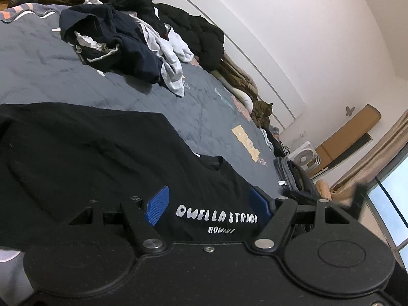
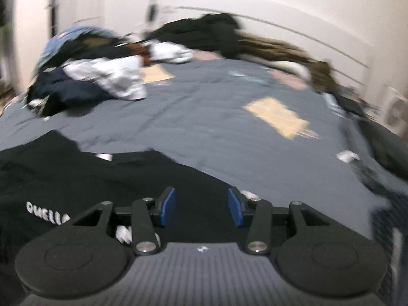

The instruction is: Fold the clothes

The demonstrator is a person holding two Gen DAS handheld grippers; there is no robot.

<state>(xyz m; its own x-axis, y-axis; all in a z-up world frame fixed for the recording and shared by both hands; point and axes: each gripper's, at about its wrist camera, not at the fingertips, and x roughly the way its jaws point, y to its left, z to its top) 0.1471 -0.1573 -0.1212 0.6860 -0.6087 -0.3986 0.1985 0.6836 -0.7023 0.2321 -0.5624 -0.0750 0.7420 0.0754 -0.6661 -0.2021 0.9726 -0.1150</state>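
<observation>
The left hand-held gripper point(image 1: 207, 205) is hovering low with its blue pads spread wide over the printed chest of a black T-shirt point(image 1: 84, 158), gripping nothing. The right hand-held gripper point(image 2: 201, 207) is also gaping open over the same shirt point(image 2: 63, 176), holding nothing. The shirt is lying flat on the grey bed point(image 1: 51, 76), with a heap of clothes point(image 1: 114, 40) sitting farther back.

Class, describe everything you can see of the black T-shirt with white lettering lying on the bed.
The black T-shirt is soft knit fabric, spread mostly flat on the grey quilt at the near edge of the bed. White printed lettering reads "QUELLA STRADA", with a smaller line beneath it partly hidden. Its neckline faces the far side. The open left gripper straddles the print; the open right gripper hovers over its right part.
</observation>
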